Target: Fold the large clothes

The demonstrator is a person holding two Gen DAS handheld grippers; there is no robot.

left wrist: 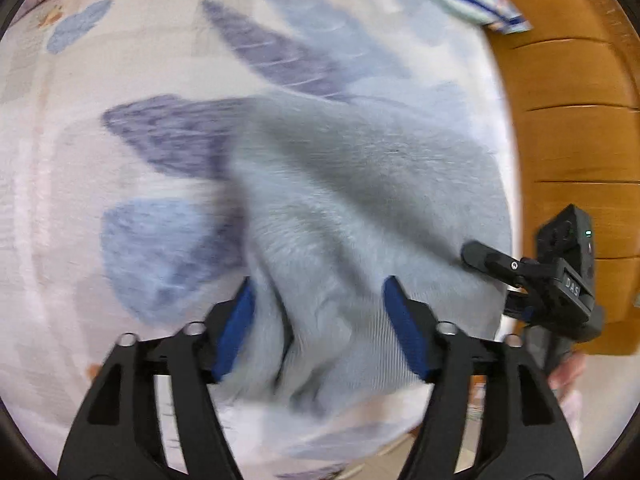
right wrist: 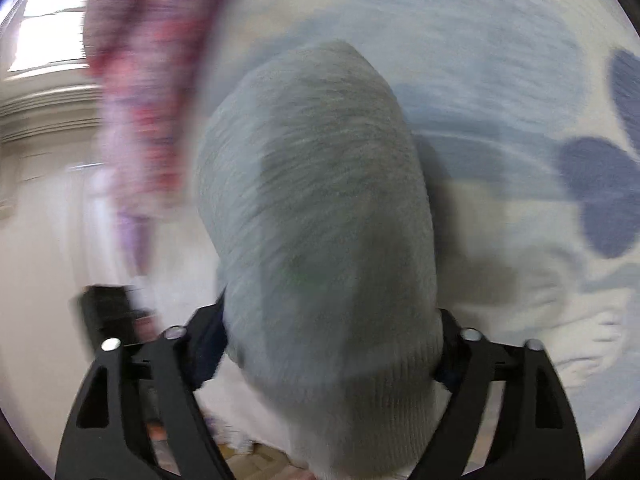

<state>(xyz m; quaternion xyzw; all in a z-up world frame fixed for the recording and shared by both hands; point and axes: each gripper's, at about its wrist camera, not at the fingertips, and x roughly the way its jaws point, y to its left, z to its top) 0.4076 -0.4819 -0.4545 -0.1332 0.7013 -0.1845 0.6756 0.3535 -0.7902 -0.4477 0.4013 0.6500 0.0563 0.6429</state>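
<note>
Left gripper (left wrist: 318, 320): nearest the lens, its blue pads (left wrist: 236, 328) stand apart with a fold of the grey garment (left wrist: 344, 184) lying between them; neither pad visibly presses the cloth, so the jaws read as open and the fold looks let go rather than pinched.
Grey garment: soft, ribbed at its near hem, spread on the bedsheet (left wrist: 80, 184) from the near edge toward the middle, probably laid there so the fold has a flat bed to rest on.
Bedsheet: white with blue leaf shapes, covering the bed to the far side.
Right gripper (right wrist: 328, 344): seen at the right in the left view, beside the garment's right edge; in its own view the jaws are spread wide with the hem bunched between them, and blur hides whether the pads bite.
Wooden floor (left wrist: 568, 132): far right, beyond the bed's edge.
Patterned cloth (right wrist: 140, 92): red and purple, far left, too blurred to identify.
</note>
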